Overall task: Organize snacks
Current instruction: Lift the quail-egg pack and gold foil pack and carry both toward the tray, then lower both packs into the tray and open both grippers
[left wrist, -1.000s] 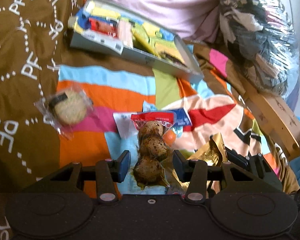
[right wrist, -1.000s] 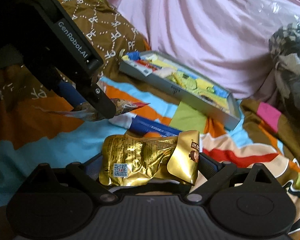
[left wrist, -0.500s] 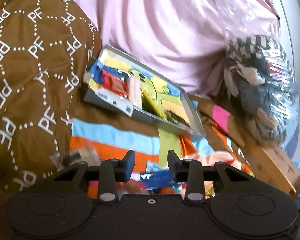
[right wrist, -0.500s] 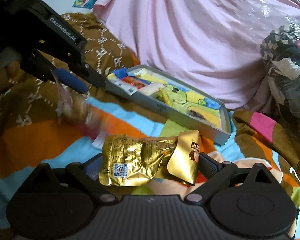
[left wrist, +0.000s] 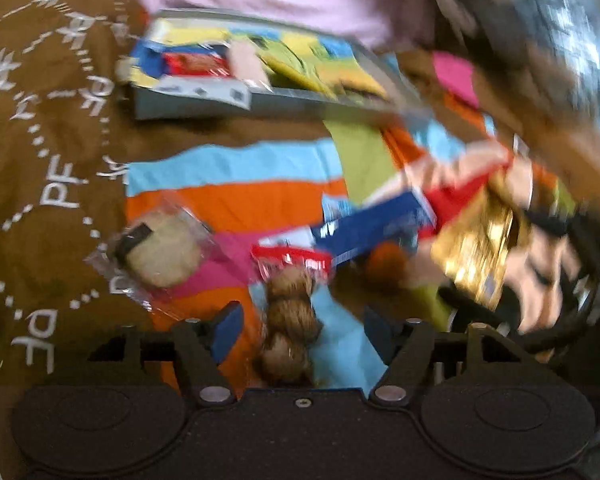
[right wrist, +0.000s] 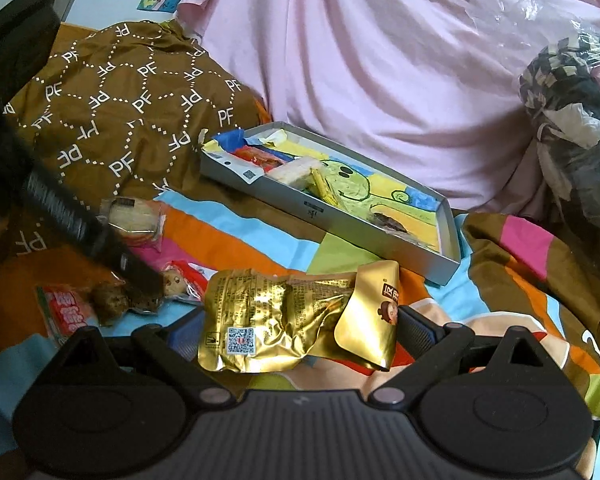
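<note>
Daylight, soft and even, brighter toward the top of both views. Left wrist view heavily motion-blurred, worst at the right edge, where the gold packet [left wrist: 480, 248] and a hand [left wrist: 548, 280] smear into streaks; the grey box [left wrist: 204, 104] is soft too. Right wrist view sharp by comparison (print on the gold packet [right wrist: 284, 316] is crisp). Glare on that foil and on the clear plastic bag [right wrist: 572, 92]. Pink sheet [right wrist: 380, 60] shows gentle fold shadows. Fisheye bends both views, with dark corners. A black gripper [right wrist: 60, 208] at left sits in shade, slightly blurred.
</note>
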